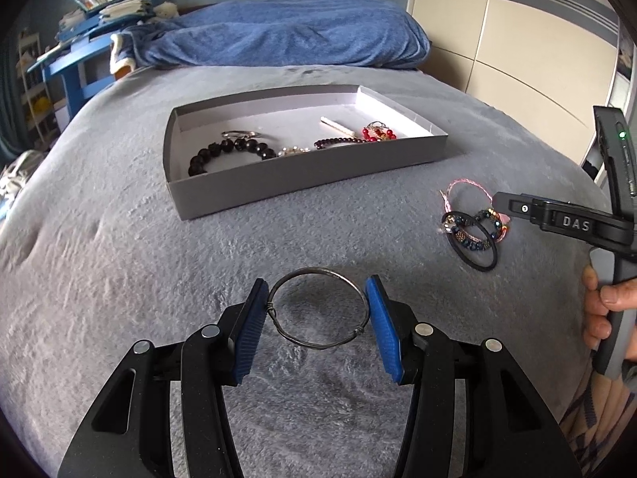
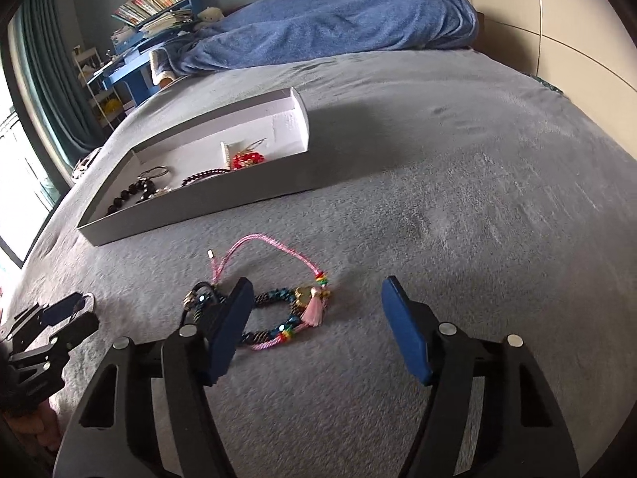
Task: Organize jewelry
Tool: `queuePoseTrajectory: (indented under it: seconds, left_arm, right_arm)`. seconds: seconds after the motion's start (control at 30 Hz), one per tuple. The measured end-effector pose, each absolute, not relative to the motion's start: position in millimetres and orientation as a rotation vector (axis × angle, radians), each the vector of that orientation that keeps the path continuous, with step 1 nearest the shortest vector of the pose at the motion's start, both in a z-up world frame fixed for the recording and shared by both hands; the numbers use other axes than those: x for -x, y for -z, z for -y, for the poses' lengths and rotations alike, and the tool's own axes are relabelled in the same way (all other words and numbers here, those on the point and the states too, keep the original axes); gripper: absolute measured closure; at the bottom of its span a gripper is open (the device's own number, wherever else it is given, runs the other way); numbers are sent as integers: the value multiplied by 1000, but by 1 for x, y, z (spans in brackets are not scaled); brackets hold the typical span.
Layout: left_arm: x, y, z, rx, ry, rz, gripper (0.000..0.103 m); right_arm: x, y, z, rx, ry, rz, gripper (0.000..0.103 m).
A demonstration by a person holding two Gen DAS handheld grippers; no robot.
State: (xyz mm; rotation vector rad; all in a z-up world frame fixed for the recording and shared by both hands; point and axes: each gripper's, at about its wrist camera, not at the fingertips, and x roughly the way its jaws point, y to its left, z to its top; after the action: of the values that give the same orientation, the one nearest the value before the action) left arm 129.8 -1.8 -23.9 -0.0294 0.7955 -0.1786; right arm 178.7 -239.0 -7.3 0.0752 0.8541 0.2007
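My left gripper [image 1: 316, 290] is shut on a thin metal wire bangle [image 1: 318, 345], its blue pads [image 1: 251, 330] pressing on both sides, and a shadow lies on the grey bedcover beneath. A grey shallow tray [image 1: 302, 183] lies further back and holds a black bead bracelet [image 1: 231, 151], a dark red bead string [image 1: 338, 142] and a red bead piece [image 1: 378, 132]. At the right is a pile of bracelets [image 1: 471, 227]. My right gripper [image 2: 317, 282] stands open over that pile: a pink cord bracelet [image 2: 270, 243] and a blue beaded one [image 2: 274, 302], with the left finger [image 2: 227, 330] covering part of it.
The grey bedcover [image 2: 458, 207] spreads wide to the right of the tray [image 2: 223, 199]. A blue blanket [image 1: 278, 32] is heaped at the far end of the bed. Blue shelves with books [image 1: 79, 59] stand at the left, a wardrobe [image 1: 517, 40] at the right. A hand [image 1: 605, 306] grips the right tool's handle.
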Motion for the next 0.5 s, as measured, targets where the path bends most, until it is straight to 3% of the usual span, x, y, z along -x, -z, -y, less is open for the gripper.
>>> queuePoseTrajectory:
  seconds: [0.1,0.3,0.37,0.43,0.5]
  left_arm:
    - [-129,24,1,38,179,-795,51]
    - [-128,25,3,28,186,-794,51]
    - [-128,25,3,31,186,-795,51]
    - [-128,25,2,38,189,-794,51]
    - [-127,25,1,45,189,-793,51]
  right_arm:
    - [-187,10,240,-89,-201,-863,41]
    - [-199,15,241,-130,-237,-887,71]
    - [-202,14,239,-126,-257,-889,93]
    - [-205,12,237,-130,-283,-885,103]
    - [-203,6,235,-137,-316,-861,103]
